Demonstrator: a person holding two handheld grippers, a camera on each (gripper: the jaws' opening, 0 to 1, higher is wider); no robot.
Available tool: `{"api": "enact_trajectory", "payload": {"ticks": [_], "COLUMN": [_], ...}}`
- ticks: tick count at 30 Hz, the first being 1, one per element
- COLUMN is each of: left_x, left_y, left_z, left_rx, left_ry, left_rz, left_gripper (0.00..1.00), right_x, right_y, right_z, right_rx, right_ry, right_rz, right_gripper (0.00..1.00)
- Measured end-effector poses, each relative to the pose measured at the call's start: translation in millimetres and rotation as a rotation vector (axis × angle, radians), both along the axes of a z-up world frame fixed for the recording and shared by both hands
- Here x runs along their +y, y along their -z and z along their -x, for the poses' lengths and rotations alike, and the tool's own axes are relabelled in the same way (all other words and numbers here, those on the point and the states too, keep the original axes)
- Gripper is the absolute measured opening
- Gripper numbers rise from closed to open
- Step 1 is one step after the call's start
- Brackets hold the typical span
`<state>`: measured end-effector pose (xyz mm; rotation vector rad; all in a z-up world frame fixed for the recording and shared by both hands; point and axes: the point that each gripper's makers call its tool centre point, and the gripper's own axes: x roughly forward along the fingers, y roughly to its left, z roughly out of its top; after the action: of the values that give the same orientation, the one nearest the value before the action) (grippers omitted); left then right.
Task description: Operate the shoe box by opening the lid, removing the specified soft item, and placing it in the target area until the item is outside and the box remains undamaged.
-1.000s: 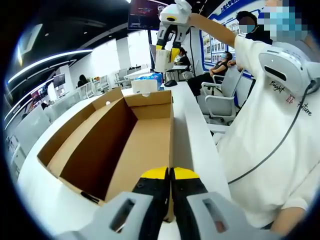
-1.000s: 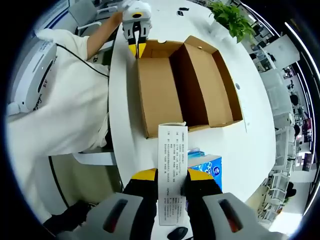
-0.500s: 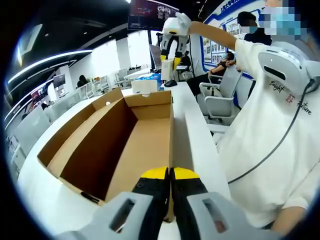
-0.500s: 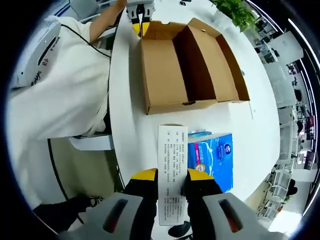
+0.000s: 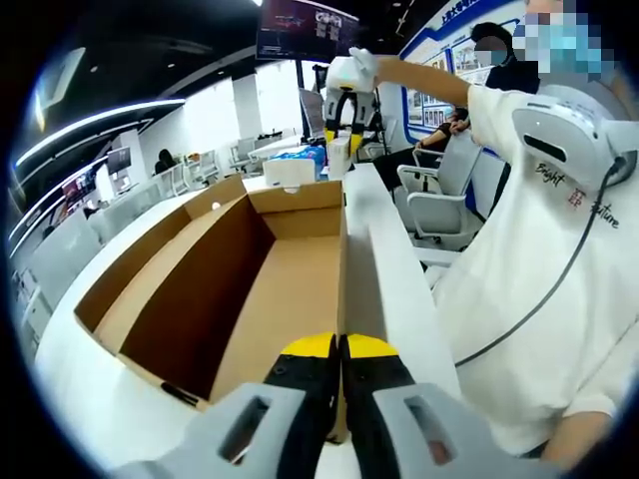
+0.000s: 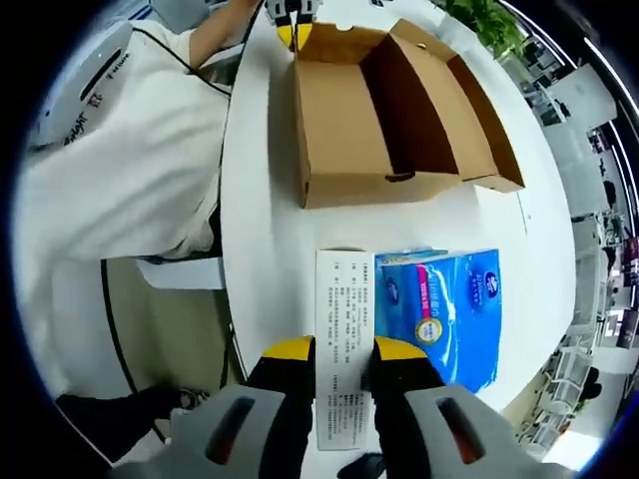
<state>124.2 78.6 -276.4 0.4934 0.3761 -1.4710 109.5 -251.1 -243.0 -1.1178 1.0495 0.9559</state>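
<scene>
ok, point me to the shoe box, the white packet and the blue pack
shoe box [image 6: 344,125], right gripper view, on its open lid panel
white packet [image 6: 345,329], right gripper view, on its printed face
blue pack [image 6: 449,314], right gripper view, on its top

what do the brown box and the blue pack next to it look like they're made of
The shoe box looks like plain cardboard: matte brown, with folded flaps and raw cut edges. The blue pack seems wrapped in thin plastic film: glossy, printed, slightly wrinkled, which suggests something soft inside, likely tissues. That content is a guess.
</scene>
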Motion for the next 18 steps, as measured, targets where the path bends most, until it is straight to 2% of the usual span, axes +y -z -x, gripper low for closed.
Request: {"api": "enact_trajectory", "payload": {"ticks": [7, 12, 18], "left_x": [0.1, 0.3, 0.5], "left_y": [0.0, -0.1, -0.2], "left_z": [-0.1, -0.6, -0.9], "left_rx": [-0.002, 0.002, 0.002], "left_ry": [-0.001, -0.002, 0.001], "left_rz": [0.002, 0.002, 0.004], "left_gripper": [0.01, 0.01, 0.01], "right_x": [3.9, 0.8, 3.9], "right_y": [7.9, 30.5, 37.2], "right_z": [1.7, -4.5, -1.4], "right_rx": [0.016, 0.024, 0.031], "right_ry": [-0.028, -0.019, -0.039], "right_rz": [0.002, 0.018, 0.019], "right_gripper": [0.20, 0.20, 0.20]}}
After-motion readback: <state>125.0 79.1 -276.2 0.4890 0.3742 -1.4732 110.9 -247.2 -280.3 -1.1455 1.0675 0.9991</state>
